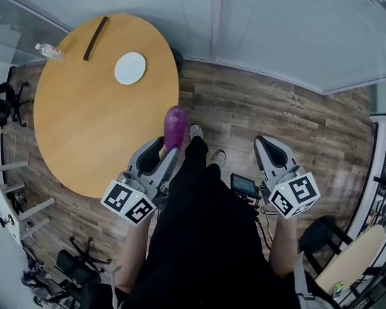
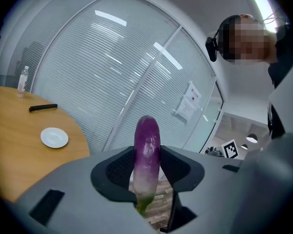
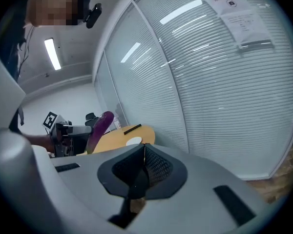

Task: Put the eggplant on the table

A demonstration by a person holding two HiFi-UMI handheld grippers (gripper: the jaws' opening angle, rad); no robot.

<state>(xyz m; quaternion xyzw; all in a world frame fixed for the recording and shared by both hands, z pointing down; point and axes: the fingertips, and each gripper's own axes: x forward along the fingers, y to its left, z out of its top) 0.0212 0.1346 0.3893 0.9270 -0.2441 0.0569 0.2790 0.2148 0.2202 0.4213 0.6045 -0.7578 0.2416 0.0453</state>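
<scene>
Eggplant (image 1: 175, 126) is purple, and in the head view we hold it up in the air in our left gripper (image 1: 169, 145), right by the edge of the round table (image 1: 83, 140). A white plate (image 1: 129, 68) sits on that table. In the left gripper view, the jaws squeeze the eggplant near its green end. In the right gripper view, our right gripper (image 3: 142, 167) has its jaws pressed together with nothing between them.

The left gripper's (image 1: 168, 148) fingers (image 1: 149, 157) hide the eggplant's (image 1: 175, 125) lower end.
</scene>
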